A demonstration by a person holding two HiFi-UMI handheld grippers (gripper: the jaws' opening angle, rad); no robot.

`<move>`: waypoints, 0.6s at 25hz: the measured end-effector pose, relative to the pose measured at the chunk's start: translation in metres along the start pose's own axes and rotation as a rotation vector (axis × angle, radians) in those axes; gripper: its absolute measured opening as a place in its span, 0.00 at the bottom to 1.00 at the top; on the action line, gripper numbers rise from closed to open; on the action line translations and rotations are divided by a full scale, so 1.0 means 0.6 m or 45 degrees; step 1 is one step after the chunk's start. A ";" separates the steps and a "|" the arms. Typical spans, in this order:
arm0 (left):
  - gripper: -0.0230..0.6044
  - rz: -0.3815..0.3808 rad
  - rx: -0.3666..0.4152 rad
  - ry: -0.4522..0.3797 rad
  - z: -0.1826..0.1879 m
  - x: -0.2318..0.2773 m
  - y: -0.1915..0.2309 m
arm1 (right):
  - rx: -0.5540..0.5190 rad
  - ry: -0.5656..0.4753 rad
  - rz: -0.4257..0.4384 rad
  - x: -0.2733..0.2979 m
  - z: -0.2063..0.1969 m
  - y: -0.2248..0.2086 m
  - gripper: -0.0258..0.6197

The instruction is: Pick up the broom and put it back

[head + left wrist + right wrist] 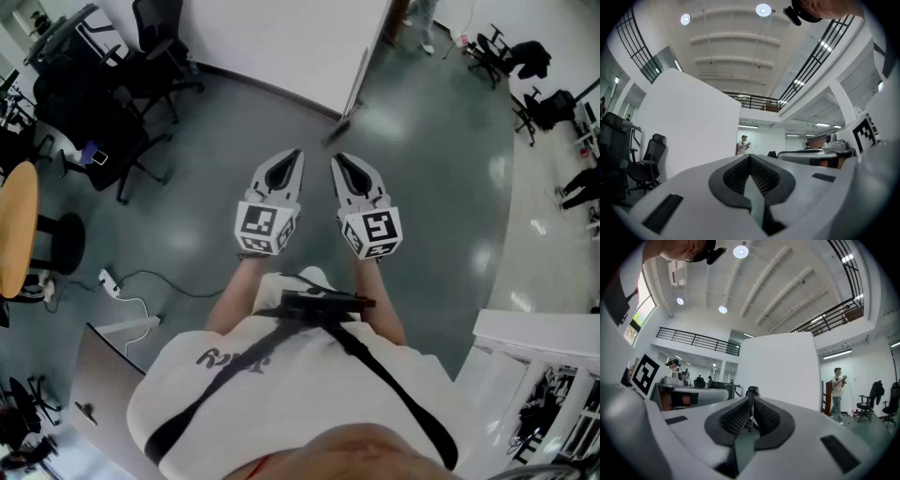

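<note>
In the head view a thin pole with a dark head, which looks like the broom (343, 114), leans at the edge of the white partition (281, 37), a little ahead of both grippers. It is blurred. My left gripper (292, 155) and right gripper (337, 159) are held side by side at waist height, pointing level toward that partition. In the left gripper view the left gripper (750, 157) has its tips together with nothing between them. The right gripper (751, 402) shows only a narrow slit between its pads and holds nothing. The broom does not show in either gripper view.
Black office chairs (141, 66) and a round wooden table (17, 230) stand at the left. A power strip with its cable (111, 283) lies on the grey floor. A white shelf unit (534, 337) is at the right. A person (838, 390) stands far off.
</note>
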State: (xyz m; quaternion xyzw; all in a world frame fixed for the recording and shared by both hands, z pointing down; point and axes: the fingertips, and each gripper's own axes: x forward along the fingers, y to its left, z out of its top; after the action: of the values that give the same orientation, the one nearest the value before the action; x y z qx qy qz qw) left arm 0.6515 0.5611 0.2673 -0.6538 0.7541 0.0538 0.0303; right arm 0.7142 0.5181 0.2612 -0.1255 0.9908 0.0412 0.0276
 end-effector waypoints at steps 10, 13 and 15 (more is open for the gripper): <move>0.06 -0.023 -0.055 0.024 -0.013 -0.034 0.119 | 0.039 0.021 0.007 0.100 -0.016 0.078 0.09; 0.06 -0.036 -0.092 0.034 -0.028 -0.022 0.139 | 0.054 0.060 0.012 0.120 -0.037 0.079 0.09; 0.06 -0.044 -0.115 0.042 -0.039 -0.007 0.147 | 0.070 0.083 0.003 0.132 -0.049 0.063 0.09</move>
State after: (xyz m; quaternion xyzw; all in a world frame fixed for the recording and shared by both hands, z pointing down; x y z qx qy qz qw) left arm 0.5653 0.5749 0.2945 -0.6681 0.7401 0.0765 -0.0107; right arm 0.6269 0.5322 0.2883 -0.1248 0.9921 0.0099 -0.0013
